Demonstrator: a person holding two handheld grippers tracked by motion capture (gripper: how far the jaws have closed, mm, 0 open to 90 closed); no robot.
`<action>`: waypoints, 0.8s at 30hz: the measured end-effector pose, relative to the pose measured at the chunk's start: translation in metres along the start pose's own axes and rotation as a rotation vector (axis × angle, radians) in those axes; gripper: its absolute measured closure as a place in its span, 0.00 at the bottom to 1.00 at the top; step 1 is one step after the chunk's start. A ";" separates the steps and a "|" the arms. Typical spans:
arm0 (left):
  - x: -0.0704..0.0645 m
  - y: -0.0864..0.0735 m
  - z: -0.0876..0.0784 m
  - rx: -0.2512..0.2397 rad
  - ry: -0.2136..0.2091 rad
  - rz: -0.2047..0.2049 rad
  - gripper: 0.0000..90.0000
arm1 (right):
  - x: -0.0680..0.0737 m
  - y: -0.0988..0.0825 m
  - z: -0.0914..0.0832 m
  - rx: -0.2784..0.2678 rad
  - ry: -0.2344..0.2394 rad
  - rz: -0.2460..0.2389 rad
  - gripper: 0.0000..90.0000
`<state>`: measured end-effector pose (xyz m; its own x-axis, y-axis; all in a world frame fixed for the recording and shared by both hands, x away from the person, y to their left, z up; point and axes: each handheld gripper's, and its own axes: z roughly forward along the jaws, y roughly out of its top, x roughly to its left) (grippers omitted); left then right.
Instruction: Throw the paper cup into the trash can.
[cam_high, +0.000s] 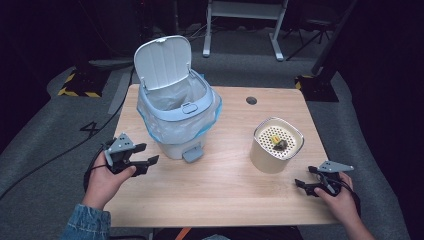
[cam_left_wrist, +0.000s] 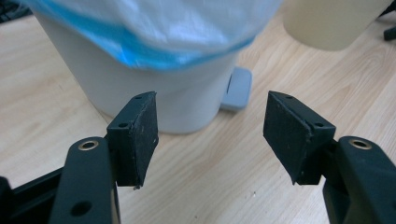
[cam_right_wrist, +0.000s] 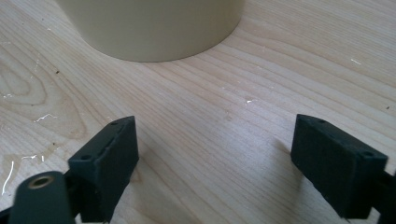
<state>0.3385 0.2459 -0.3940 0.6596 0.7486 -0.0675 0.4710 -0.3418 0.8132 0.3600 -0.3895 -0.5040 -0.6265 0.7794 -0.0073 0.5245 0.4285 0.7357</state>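
A pale grey pedal bin (cam_high: 177, 112) with its lid up and a blue-edged clear liner stands left of centre on the wooden table (cam_high: 225, 180). Its body (cam_left_wrist: 154, 93) and pedal (cam_left_wrist: 237, 88) lie just beyond my left gripper (cam_left_wrist: 210, 126), which is open and empty. In the high view that left gripper (cam_high: 147, 155) hangs at the table's left edge. A cream round container (cam_high: 276, 145) with a perforated top holds small scraps. My right gripper (cam_high: 301, 185) sits low near the front right, open and empty, facing the cream container's base (cam_right_wrist: 154, 28).
A round cable hole (cam_high: 251, 100) is in the table's far side. Bare wood lies between the two grippers along the front. Beyond the table are a grey floor, cables and a white desk frame (cam_high: 245, 25).
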 end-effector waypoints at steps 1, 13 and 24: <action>0.000 0.004 -0.003 -0.009 0.000 0.000 0.40 | 0.000 0.000 0.000 0.000 -0.002 0.001 0.16; 0.026 0.068 -0.047 -0.097 0.118 0.052 0.39 | 0.001 0.000 0.000 -0.002 0.000 0.002 0.16; 0.045 0.113 -0.069 -0.253 0.115 0.018 0.39 | 0.001 0.000 0.000 -0.001 -0.001 0.004 0.16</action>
<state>0.3807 0.2807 -0.2653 0.5891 0.8081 0.0021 0.2891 -0.2132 0.9333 0.3597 -0.3891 -0.5042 -0.6242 0.7812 -0.0049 0.5262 0.4251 0.7364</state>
